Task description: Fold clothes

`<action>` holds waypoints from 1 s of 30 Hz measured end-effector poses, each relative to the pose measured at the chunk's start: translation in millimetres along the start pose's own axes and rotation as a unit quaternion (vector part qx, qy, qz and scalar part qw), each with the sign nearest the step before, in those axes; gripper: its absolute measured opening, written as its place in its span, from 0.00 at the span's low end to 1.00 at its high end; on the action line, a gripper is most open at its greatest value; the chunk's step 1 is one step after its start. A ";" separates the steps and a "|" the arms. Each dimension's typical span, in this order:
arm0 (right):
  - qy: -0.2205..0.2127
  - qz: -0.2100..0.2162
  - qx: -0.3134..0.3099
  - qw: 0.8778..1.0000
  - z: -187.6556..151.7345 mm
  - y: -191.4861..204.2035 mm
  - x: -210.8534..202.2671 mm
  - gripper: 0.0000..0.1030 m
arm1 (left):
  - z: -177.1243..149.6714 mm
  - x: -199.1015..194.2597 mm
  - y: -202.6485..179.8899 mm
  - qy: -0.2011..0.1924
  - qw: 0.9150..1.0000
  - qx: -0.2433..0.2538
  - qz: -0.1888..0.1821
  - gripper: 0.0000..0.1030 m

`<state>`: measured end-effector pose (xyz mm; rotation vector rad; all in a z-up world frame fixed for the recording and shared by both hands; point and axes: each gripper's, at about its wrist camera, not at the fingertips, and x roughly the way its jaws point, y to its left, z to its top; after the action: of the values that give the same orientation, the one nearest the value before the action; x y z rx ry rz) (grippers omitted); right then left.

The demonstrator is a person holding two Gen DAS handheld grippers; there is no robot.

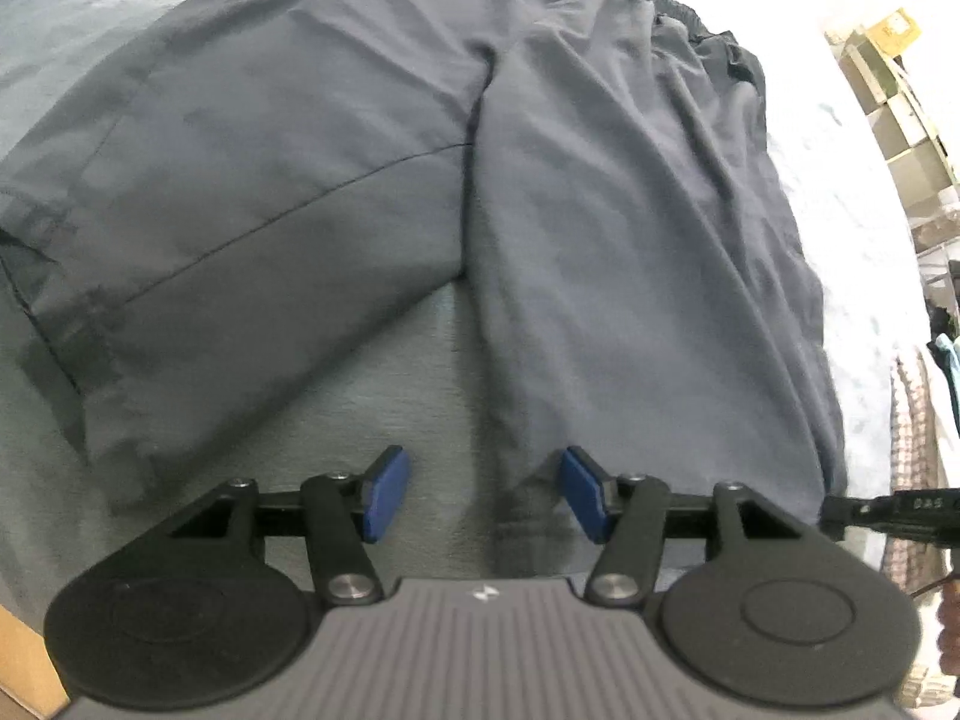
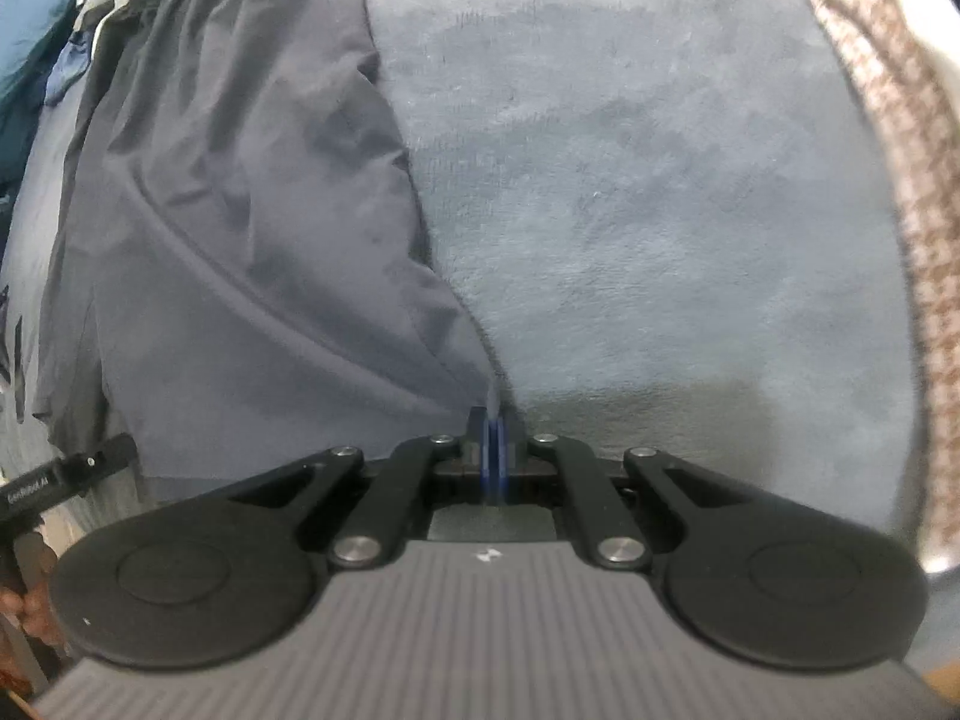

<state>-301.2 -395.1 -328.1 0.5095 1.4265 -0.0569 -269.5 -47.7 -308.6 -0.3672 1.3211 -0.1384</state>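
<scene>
The dark grey trousers (image 1: 630, 228) are thin, smooth woven cloth with a faint sheen and soft creases. They lie on a pale blue-grey blanket (image 2: 660, 180) of matt, fuzzy plush. The black gripper linkages (image 1: 336, 540) look like matt plastic with shiny metal pivots, carrying smooth blue pads (image 1: 387, 492).

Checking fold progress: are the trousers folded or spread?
Spread: both legs of the trousers lie apart, flat on the blanket.
</scene>
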 end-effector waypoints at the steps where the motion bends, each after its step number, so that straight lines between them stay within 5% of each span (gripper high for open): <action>1: 0.001 0.003 0.007 1.000 -0.3 0.4 1.7 0.04 | -1.0 1.3 -0.2 -0.002 1.000 -0.004 -0.002 0.55; 4: -0.001 0.010 0.017 1.000 -2.3 1.1 4.2 0.05 | -2.7 11.6 -4.1 -0.007 1.000 -0.007 0.000 0.48; 8: 0.001 0.016 0.020 1.000 -5.8 1.3 7.3 0.06 | -6.3 20.7 -11.6 -0.013 1.000 -0.003 -0.003 0.06; 9: 0.001 0.016 0.017 1.000 -6.7 2.1 7.5 0.05 | -7.0 19.7 -12.2 -0.015 1.000 -0.009 -0.006 0.03; 18: -0.039 -0.015 -0.001 0.999 -15.2 2.4 -71.1 0.01 | -15.5 -36.1 -32.6 -0.004 0.994 -0.035 -0.104 0.02; 23: -0.025 -0.055 -0.010 0.998 -38.1 5.8 -73.1 0.01 | -27.9 -8.5 -41.1 0.044 0.993 -0.036 -0.102 0.01; 30: -0.002 -0.105 -0.029 0.994 -28.5 -8.2 -46.1 0.01 | -39.9 28.7 -55.9 0.083 0.993 -0.009 -0.086 0.02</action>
<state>-337.9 -403.9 -288.3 0.3099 1.4704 -0.1844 -294.7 -116.0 -324.0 -0.4935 1.4549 -0.3073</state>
